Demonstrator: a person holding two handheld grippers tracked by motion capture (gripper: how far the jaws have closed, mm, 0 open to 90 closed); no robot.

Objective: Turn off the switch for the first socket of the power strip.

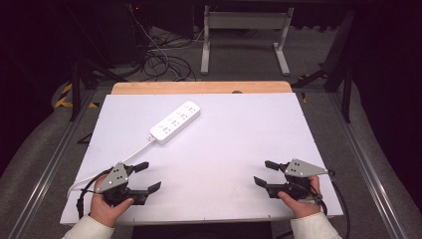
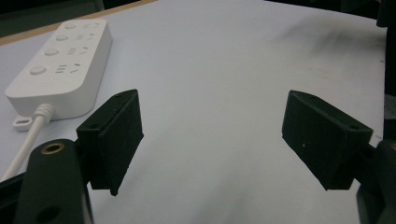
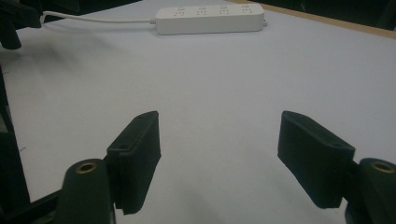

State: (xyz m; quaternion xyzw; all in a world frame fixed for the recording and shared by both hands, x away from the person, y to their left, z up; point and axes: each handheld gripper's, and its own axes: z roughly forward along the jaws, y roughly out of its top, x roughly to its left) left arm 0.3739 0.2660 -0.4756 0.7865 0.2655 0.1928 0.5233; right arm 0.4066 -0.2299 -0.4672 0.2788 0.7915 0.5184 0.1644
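Note:
A white power strip (image 1: 175, 122) lies at an angle on the white table top (image 1: 239, 144), left of centre and toward the back; its white cord (image 1: 134, 154) runs down toward the left front. It is also seen as the power strip (image 2: 60, 65) at upper left and the power strip (image 3: 210, 18) at the top. My left gripper (image 1: 149, 177) rests near the front left edge, open, nothing between its jaws. My right gripper (image 1: 263, 173) rests near the front right, open and empty. Both point inward over bare table.
A wooden strip (image 1: 201, 87) borders the table's far edge. Beyond it stand white table legs (image 1: 244, 40) and loose cables (image 1: 159, 59) on the floor. Metal rails (image 1: 54, 159) run along both sides of the table.

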